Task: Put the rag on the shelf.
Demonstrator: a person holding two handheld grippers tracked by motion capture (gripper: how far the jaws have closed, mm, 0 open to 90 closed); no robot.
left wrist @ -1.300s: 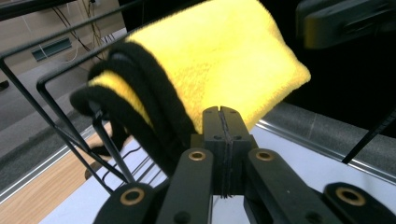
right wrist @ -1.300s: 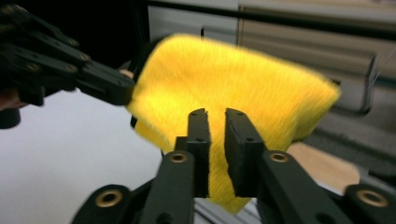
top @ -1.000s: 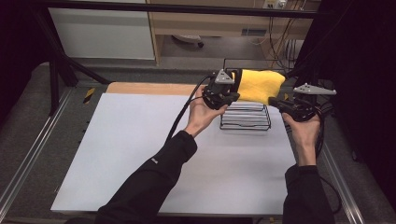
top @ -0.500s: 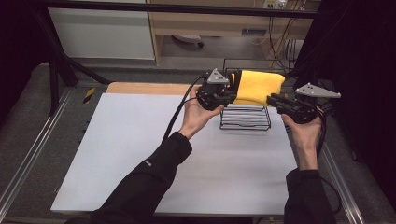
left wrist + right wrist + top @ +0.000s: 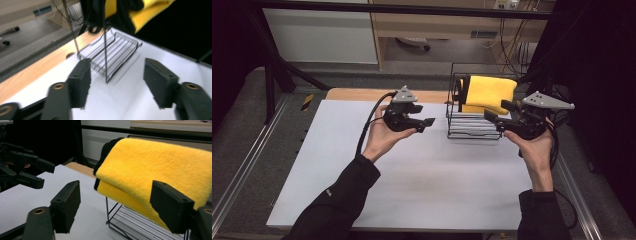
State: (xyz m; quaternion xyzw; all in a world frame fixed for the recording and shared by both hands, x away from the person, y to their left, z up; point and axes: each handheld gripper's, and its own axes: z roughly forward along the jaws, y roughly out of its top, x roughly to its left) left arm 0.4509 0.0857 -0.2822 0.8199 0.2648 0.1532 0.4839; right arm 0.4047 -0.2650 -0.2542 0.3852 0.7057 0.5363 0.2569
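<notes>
A black wire rack (image 5: 474, 107) stood on the white table (image 5: 412, 175) toward its far right part, near the bare wooden strip along the far edge. A folded yellow cloth (image 5: 488, 92) hung over the top of the rack, with a dark piece of fabric tucked against its left end; in the right gripper view the cloth (image 5: 155, 175) draped down in two layers above the rack's wire floor (image 5: 140, 223). The left gripper (image 5: 424, 122) was held in the person's left hand (image 5: 382, 140) just left of the rack, above the table, pointing toward the rack and apart from it. Its jaws stood wide apart and held nothing; in the left gripper view the rack (image 5: 110, 55) lay ahead between them, untouched, with the yellow cloth (image 5: 147, 12) higher up behind it. The right gripper (image 5: 494, 112) sat in the right hand (image 5: 537, 150) at the rack's right side, its tips close to the rack's near right corner; whether they touched the wire could not be told from the high view. Its jaws were likewise spread wide and empty, the cloth showing between them farther off. The left gripper (image 5: 40, 173) appeared at the left of the right gripper view, also open. Black sleeves covered both forearms.
</notes>
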